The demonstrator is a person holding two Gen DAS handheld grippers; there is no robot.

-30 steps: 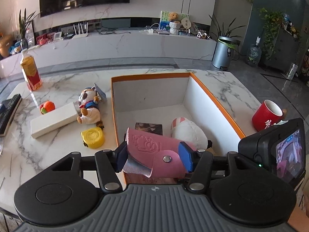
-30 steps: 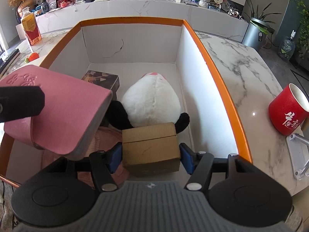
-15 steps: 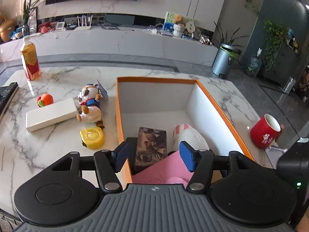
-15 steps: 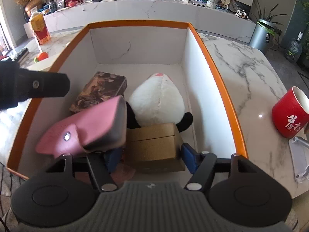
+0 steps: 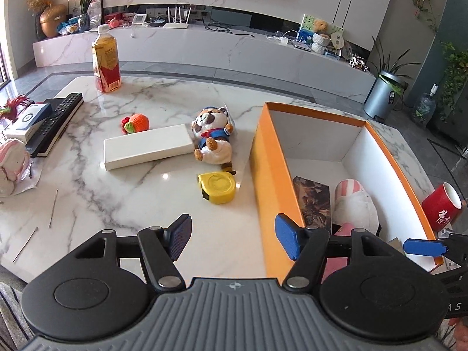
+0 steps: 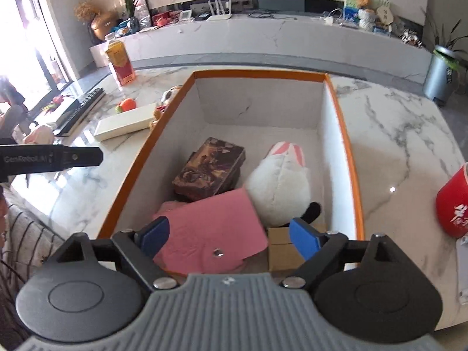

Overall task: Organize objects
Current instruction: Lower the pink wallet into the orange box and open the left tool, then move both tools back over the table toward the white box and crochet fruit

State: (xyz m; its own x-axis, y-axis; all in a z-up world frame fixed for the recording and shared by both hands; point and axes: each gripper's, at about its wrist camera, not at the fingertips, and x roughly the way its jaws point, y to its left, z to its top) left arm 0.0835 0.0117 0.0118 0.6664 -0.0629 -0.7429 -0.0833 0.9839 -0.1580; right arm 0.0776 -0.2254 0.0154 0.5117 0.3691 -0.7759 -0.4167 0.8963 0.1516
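Observation:
The orange-rimmed white box (image 6: 342, 134) holds a pink pouch (image 6: 210, 234), a dark patterned box (image 6: 209, 172), a white plush (image 6: 278, 187) and a cardboard box (image 6: 280, 251). My right gripper (image 6: 228, 234) is open and empty above the box's near end, over the pink pouch. My left gripper (image 5: 232, 238) is open and empty above the table, at the box's left wall (image 5: 263, 169). On the table to the left lie a yellow tape measure (image 5: 217, 187), a plush dog (image 5: 213, 134), a white flat box (image 5: 147, 146) and an orange crochet toy (image 5: 137, 122).
A red mug (image 5: 444, 210) stands right of the box. A juice bottle (image 5: 106, 58) stands at the far left. A remote (image 5: 58, 120), a small white box (image 5: 25, 121) and a pink-white item (image 5: 11, 166) lie at the table's left edge.
My left gripper let go of the pink pouch, which now lies in the box, and moved left out of it. My right gripper let go of the cardboard box and pulled back.

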